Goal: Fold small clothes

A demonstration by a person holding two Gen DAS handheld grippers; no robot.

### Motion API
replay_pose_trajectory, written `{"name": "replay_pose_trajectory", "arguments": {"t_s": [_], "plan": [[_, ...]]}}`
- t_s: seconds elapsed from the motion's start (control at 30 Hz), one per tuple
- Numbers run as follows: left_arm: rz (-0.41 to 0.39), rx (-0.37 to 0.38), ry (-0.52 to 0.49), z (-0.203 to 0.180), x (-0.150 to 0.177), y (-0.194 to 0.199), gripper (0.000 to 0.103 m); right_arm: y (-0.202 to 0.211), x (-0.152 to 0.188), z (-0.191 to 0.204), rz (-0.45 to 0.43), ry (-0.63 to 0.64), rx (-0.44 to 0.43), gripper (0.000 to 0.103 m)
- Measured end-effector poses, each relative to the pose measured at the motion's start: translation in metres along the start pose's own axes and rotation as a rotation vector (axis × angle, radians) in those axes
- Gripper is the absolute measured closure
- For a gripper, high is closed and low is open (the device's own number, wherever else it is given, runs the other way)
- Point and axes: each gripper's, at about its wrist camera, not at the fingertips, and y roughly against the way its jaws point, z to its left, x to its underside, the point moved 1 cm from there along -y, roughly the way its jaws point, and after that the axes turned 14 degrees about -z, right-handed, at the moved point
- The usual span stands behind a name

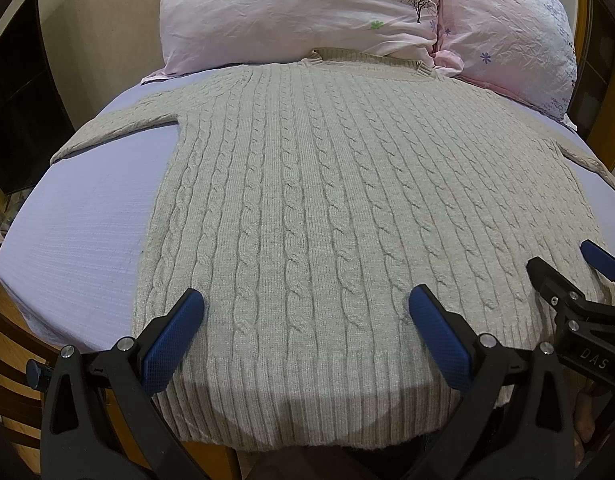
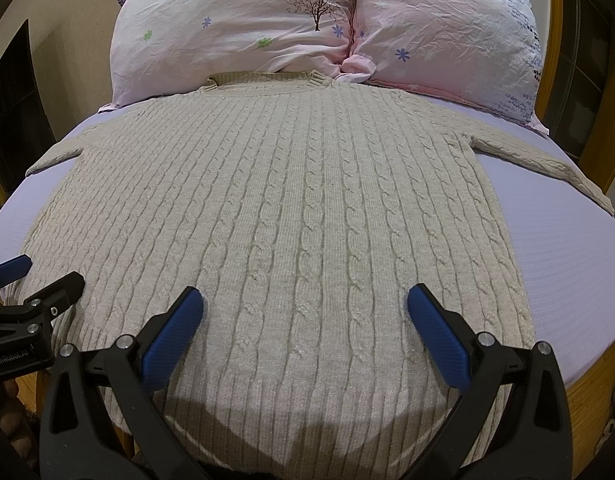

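A beige cable-knit sweater [image 1: 315, 208] lies flat on the lilac bed sheet [image 1: 83, 224], collar toward the pillows, hem toward me, both sleeves spread out. It also shows in the right wrist view [image 2: 291, 216]. My left gripper [image 1: 305, 300] is open and empty, hovering over the hem left of middle. My right gripper [image 2: 305, 300] is open and empty over the hem right of middle. The right gripper shows at the right edge of the left wrist view [image 1: 563, 268]; the left gripper shows at the left edge of the right wrist view [image 2: 39, 276].
Two pink flowered pillows [image 1: 299, 12] [image 1: 511, 36] lean at the head of the bed, touching the sweater's collar. The lilac sheet [image 2: 559, 264] borders the sweater on both sides. A wooden bed frame [image 2: 587, 404] runs along the edges. A dark cabinet [image 1: 15, 104] stands at left.
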Motion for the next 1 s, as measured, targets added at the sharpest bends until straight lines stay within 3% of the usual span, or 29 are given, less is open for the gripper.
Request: {"name": "replay_pose_trajectory", "arguments": {"t_s": [0.67,0.8,0.87,0.93,1.0], "plan": [[-0.004,-0.004,0.003,0.0,-0.001,-0.001,0.001,-0.001,-0.001,-0.004,-0.006,0.003,-0.001,0.002],[-0.014,-0.003,-0.001,-0.001,-0.001,0.0,0.001,0.001,0.003,-0.006,-0.063,0.027,-0.046,0.002],[-0.035,0.001,-0.006,-0.001,0.0,0.0,0.001,0.006,-0.002,-0.018,-0.081,0.026,-0.142,0.002],[-0.057,0.01,-0.012,0.002,0.001,0.005,0.001,0.013,-0.016,-0.053,-0.096,-0.078,-0.211,0.002],[-0.069,0.026,-0.011,0.003,0.0,0.005,0.001,0.019,-0.038,-0.1,-0.152,-0.198,-0.165,0.002]]}}
